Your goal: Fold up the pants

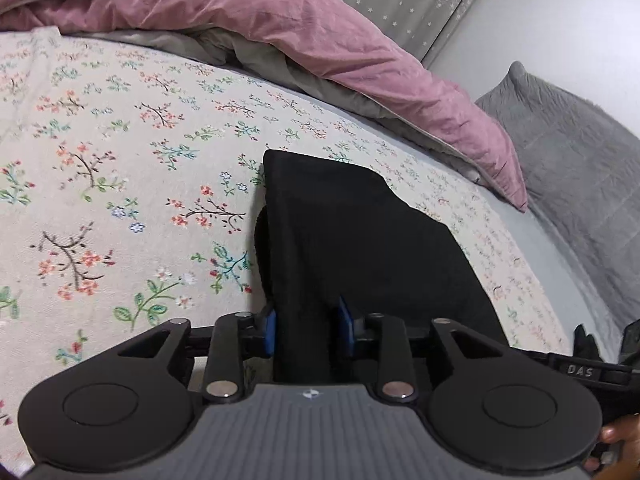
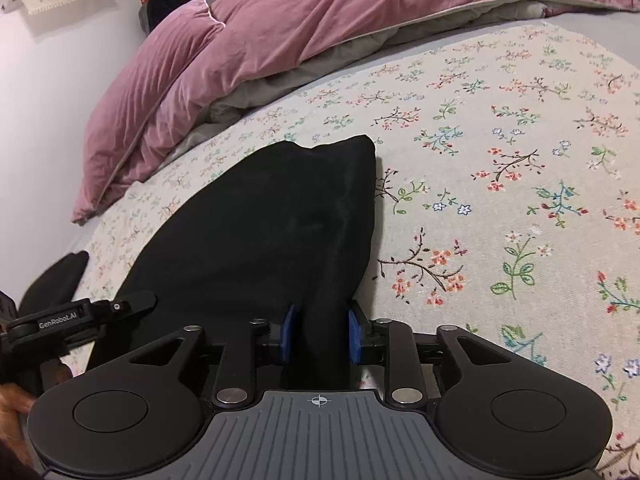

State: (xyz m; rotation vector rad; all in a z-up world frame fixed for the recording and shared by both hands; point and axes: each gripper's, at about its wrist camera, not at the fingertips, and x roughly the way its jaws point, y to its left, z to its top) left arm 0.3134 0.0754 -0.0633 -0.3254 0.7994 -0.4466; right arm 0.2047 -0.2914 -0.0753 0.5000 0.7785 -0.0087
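Black pants (image 1: 360,240) lie on the floral bedspread (image 1: 120,160), stretching away from both grippers. My left gripper (image 1: 307,330) is shut on the near left edge of the pants, with cloth bunched between its blue pads (image 1: 270,330). My right gripper (image 2: 321,334) is shut on the near right edge of the pants (image 2: 260,232), with cloth between its blue pads (image 2: 354,336). The far end of the pants rests flat on the bedspread (image 2: 500,160). The left gripper's body shows at the left edge of the right wrist view (image 2: 60,320).
A pink duvet (image 1: 280,32) with a grey lining is heaped along the far side of the bed, also in the right wrist view (image 2: 280,32). A grey quilted pillow (image 1: 572,168) lies at the right. A white wall (image 2: 40,100) is beyond the bed.
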